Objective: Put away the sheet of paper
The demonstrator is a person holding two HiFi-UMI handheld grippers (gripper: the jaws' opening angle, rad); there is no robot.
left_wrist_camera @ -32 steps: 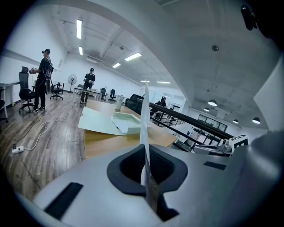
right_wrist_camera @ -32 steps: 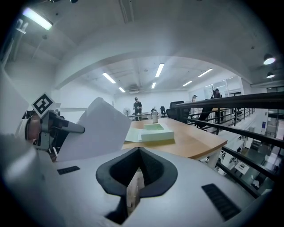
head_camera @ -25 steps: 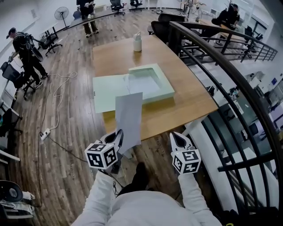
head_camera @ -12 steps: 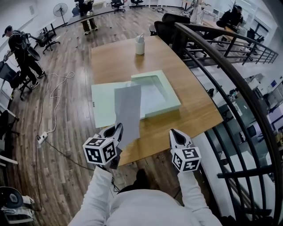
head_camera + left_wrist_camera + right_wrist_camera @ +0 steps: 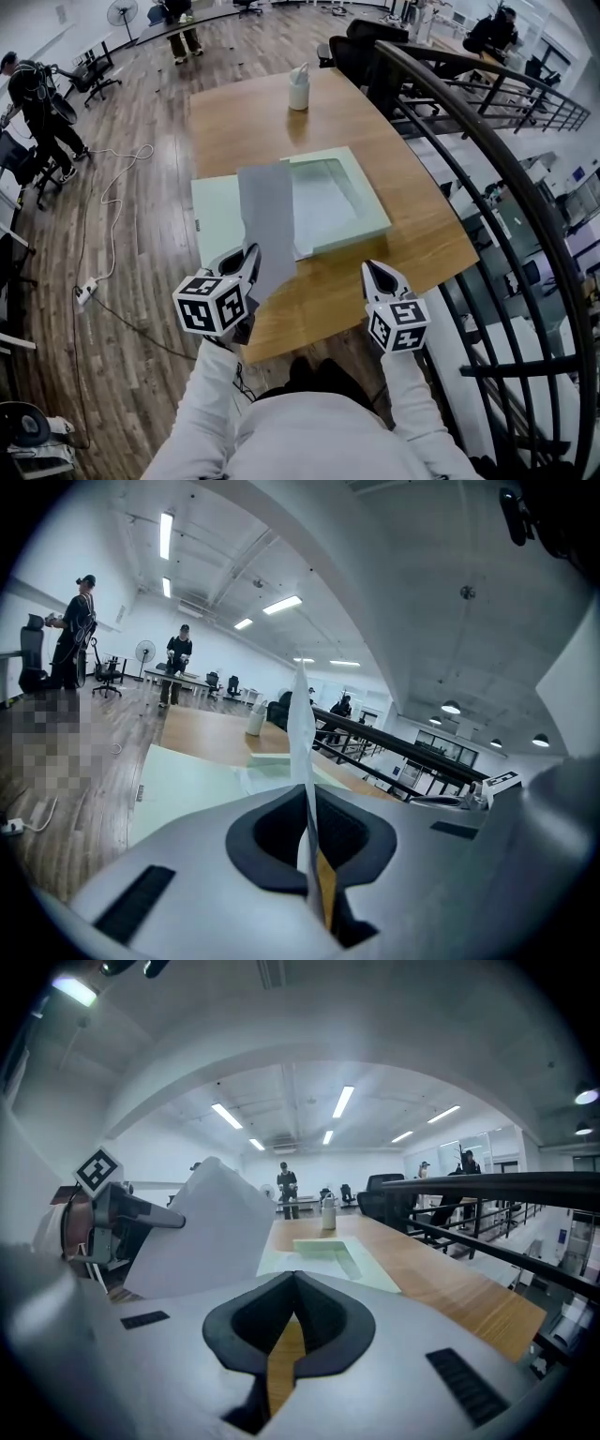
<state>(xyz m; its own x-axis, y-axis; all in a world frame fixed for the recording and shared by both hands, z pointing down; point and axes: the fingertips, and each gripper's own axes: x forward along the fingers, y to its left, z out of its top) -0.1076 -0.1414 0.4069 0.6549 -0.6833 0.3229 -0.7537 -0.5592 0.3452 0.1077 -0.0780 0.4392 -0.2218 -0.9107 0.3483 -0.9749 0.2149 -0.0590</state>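
Observation:
A grey sheet of paper (image 5: 266, 217) stands up from my left gripper (image 5: 247, 266), which is shut on its lower edge. In the left gripper view the sheet (image 5: 302, 726) shows edge-on, pinched between the jaws. Its upper part reaches over a pale green box (image 5: 371, 208) and the flat lid (image 5: 216, 225) lying open on the wooden table (image 5: 244, 117). My right gripper (image 5: 376, 275) hovers over the table's near edge, shut and empty. In the right gripper view the sheet (image 5: 211, 1230) and the left gripper (image 5: 105, 1213) are at the left, with the box (image 5: 330, 1252) ahead.
A white bottle (image 5: 299, 89) stands at the table's far end. A dark curved railing (image 5: 487, 178) runs along the right. Office chairs (image 5: 354, 49) sit behind the table. People stand on the wooden floor at far left (image 5: 33, 98), and a cable (image 5: 112, 206) lies there.
Both grippers have moved forward to the table's near edge. The held sheet now reaches over the green lid and box instead of hanging in front of the table.

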